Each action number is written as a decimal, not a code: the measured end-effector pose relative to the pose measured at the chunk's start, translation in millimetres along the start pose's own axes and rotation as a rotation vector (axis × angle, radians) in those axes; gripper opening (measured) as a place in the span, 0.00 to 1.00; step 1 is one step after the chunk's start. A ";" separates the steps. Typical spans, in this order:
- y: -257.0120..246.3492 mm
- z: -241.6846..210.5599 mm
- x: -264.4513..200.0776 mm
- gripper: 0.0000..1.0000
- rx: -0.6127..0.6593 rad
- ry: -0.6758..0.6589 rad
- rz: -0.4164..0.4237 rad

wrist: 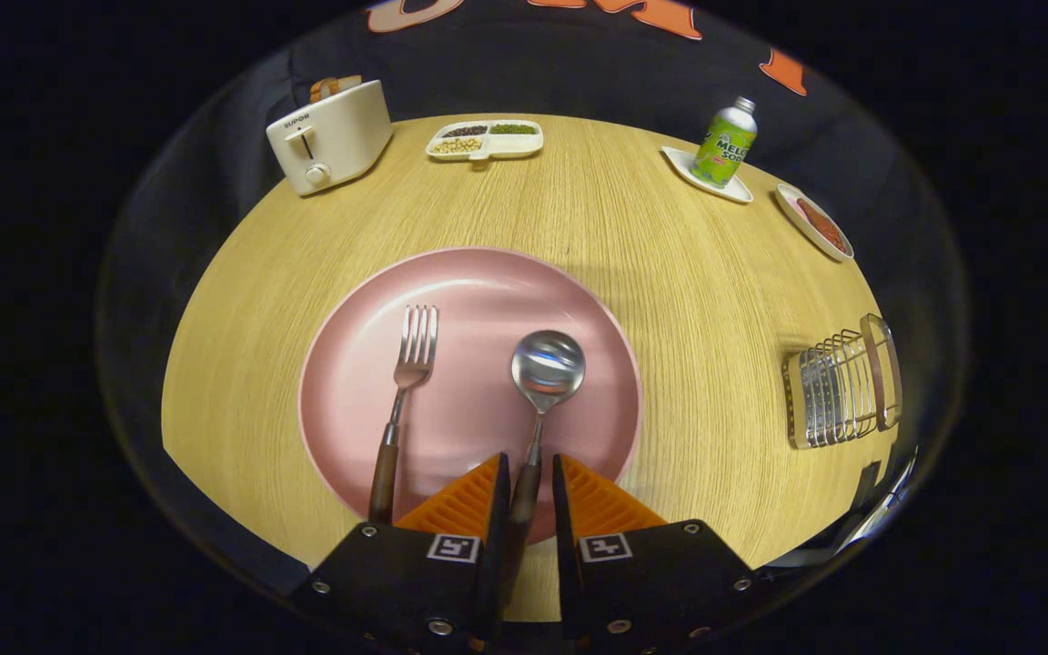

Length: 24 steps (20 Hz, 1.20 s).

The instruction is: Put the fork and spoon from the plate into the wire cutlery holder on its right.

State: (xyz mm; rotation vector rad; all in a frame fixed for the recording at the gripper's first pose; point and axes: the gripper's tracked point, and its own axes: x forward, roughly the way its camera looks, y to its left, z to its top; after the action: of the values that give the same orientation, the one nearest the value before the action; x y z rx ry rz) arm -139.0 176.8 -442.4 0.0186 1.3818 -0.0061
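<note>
We've just got the one fisheye cam riding on the tool, looking forward and steeply down along its two fingers at the bottom middle of the frame. It sits close over the near edge of the desk, so the whole round top fits in, with the booth wall across the top.

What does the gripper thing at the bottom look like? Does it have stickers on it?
The gripper has two wedge-shaped fingers with ridged tops, each fixed to a blocky black body. Each block carries a small square black-and-white marker, a bit like a sticker, and has round silver screws near its corners.
</note>
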 end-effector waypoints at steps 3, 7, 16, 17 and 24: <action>0.6 -1.9 0.9 0.17 0.004 0.021 0.017; 1.4 -0.8 1.7 0.07 0.044 0.039 0.056; -25.8 40.9 -46.7 0.05 0.050 -0.116 0.122; -34.7 47.7 -54.3 0.06 0.057 -0.140 0.116; -114.4 78.9 -106.0 0.05 0.115 -0.272 0.047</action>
State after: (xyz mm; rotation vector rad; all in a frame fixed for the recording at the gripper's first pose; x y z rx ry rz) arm -83.2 60.5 -324.5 0.1418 1.1069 -0.0477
